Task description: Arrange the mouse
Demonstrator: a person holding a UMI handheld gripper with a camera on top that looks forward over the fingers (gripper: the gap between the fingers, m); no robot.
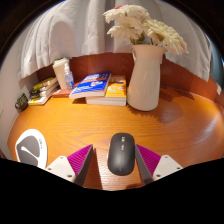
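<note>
A dark grey computer mouse [121, 153] lies flat on the wooden table [70, 125]. It stands between the fingers of my gripper [114, 153], nearer the right finger. My gripper is open. The left magenta pad [80, 160] stands apart from the mouse with bare wood showing in the gap. The right pad [148, 158] is close beside the mouse's right side. The mouse's rear end is hidden below the fingers.
A cream vase [145, 78] with pale flowers [146, 28] stands beyond the mouse. A stack of books [101, 88] lies left of the vase, and more books [42, 92] lie further left. A white rounded object [30, 148] sits left of the fingers. A curtain hangs behind.
</note>
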